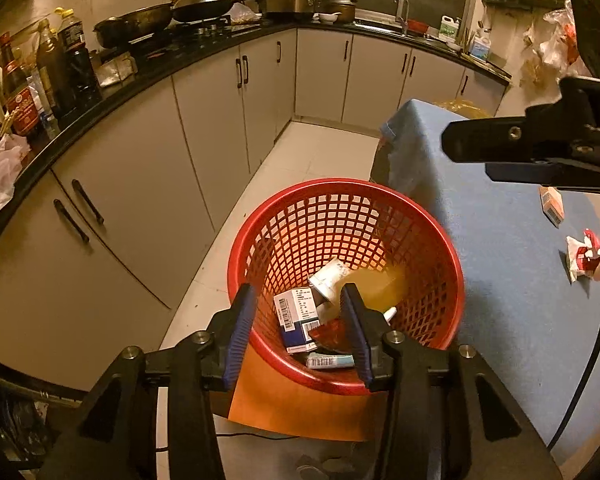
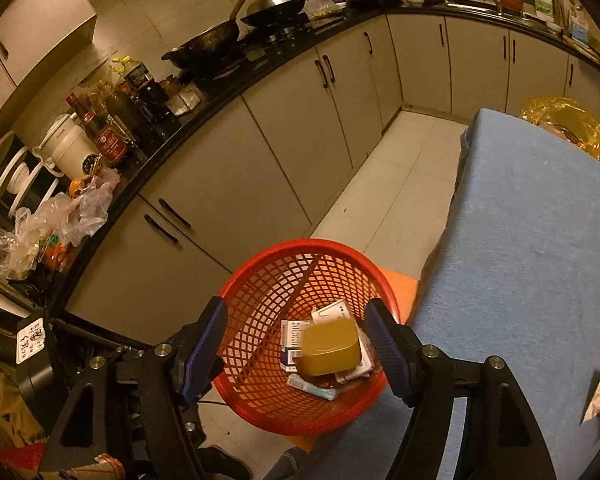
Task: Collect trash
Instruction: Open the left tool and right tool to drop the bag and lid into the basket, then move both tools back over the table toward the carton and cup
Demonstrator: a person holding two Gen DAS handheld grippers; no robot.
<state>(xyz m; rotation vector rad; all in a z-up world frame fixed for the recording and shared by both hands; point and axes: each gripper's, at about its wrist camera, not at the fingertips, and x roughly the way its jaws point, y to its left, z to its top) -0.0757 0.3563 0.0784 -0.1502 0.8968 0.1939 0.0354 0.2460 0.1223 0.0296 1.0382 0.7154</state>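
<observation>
Red lattice-mesh basket sat on orange mat. Mustard-yellow box lay over white-and-blue barcoded cartons. Table cloth was plain blue. Claw pads were ribbed blue. Worktop was glossy black, cabinets beige.

Home kitchen, seen from my jaws. Black countertop curves along the far and left side over grey cabinet doors with dark handles. Woks and pots on the stove, sauce bottles at left, sink tap far right under a window. Pale tiled floor, blue-clothed table at right.
</observation>
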